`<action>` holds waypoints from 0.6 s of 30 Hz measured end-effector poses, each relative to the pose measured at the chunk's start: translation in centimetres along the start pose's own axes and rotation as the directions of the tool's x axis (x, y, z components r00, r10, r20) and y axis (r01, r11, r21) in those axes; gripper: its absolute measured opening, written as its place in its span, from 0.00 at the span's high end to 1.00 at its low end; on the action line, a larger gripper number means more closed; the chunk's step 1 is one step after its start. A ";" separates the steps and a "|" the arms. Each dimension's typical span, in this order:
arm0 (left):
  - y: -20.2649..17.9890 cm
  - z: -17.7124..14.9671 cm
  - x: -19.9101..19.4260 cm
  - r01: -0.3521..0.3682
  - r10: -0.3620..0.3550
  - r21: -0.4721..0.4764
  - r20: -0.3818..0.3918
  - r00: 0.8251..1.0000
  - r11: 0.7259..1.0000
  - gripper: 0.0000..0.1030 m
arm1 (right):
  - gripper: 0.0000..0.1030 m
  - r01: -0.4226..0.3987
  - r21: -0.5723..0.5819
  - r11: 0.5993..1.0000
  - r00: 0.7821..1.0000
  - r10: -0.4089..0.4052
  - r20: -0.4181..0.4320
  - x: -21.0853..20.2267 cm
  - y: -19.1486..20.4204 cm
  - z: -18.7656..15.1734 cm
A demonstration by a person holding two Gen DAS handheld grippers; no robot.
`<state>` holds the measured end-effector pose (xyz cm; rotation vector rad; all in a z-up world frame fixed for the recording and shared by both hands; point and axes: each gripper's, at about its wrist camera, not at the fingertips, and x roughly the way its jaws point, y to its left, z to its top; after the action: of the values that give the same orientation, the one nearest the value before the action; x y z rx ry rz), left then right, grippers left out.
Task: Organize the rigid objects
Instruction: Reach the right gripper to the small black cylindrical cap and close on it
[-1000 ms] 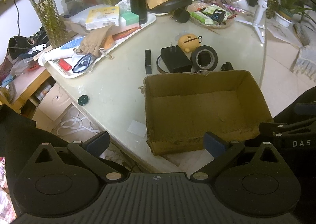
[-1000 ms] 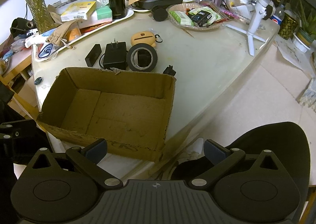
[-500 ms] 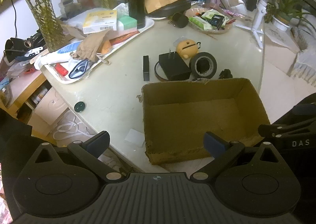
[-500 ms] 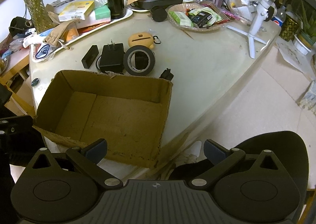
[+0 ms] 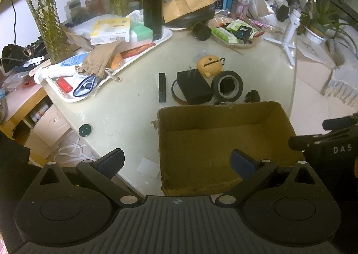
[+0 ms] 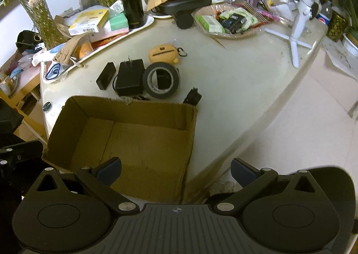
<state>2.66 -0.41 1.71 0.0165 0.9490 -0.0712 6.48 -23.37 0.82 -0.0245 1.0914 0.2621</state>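
Cluttered pale tabletop (image 5: 125,106), lit dim, floor tiles to the right.

- Cardboard box (image 5: 214,142): open-topped, nothing inside, at near table edge; near wall overhangs edge slightly in right wrist view.
- Rigid items in row just beyond box far wall, L to R: slim black block (image 5: 162,87); black power adapter (image 5: 194,86), prongs up, lying on thin dark ring; black tape roll (image 5: 227,86), touching or nearly touching adapter; small black clip (image 6: 192,97) by box far-right corner.
- Yellow earbud case (image 5: 211,65): behind adapter and tape, w/ carabiner.
- White tray (image 5: 165,40): far left, piled w/ boxes, black flask (image 5: 152,5) upright on it.
- Left gripper (image 5: 177,162): fingers spread wide, holding nothing, hovering over box near-left corner.
- Right gripper (image 6: 176,170): fingers spread wide, holding nothing, over box near-right corner and table edge.
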 end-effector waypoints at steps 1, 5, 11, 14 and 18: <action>0.1 0.0 0.1 0.001 -0.001 -0.003 -0.002 1.000 1.000 0.00 | 0.00 -0.005 -0.003 1.000 1.000 0.005 0.000 0.1 -0.1 0.2; 0.5 0.1 0.4 0.005 -0.005 -0.018 -0.007 1.000 1.000 0.00 | 0.00 -0.026 0.005 1.000 1.000 0.026 0.015 0.6 -0.9 1.2; 1.0 -0.1 0.4 0.035 -0.035 -0.038 0.005 0.999 0.999 0.00 | 0.00 -0.044 0.020 0.999 0.998 0.043 0.043 1.9 -2.1 2.9; 1.1 -0.1 0.6 0.041 -0.041 -0.039 0.005 0.999 0.998 0.00 | 0.00 -0.053 0.030 0.998 0.997 0.051 0.058 2.8 -2.6 3.7; 1.2 -0.2 1.0 0.049 -0.048 -0.039 0.007 0.999 0.998 0.00 | 0.00 -0.072 0.050 0.996 0.995 0.068 0.077 4.0 -3.3 4.7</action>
<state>3.18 0.76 0.82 -0.0432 0.9449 -0.0974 13.07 -25.07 -0.87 0.0708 1.0246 0.2949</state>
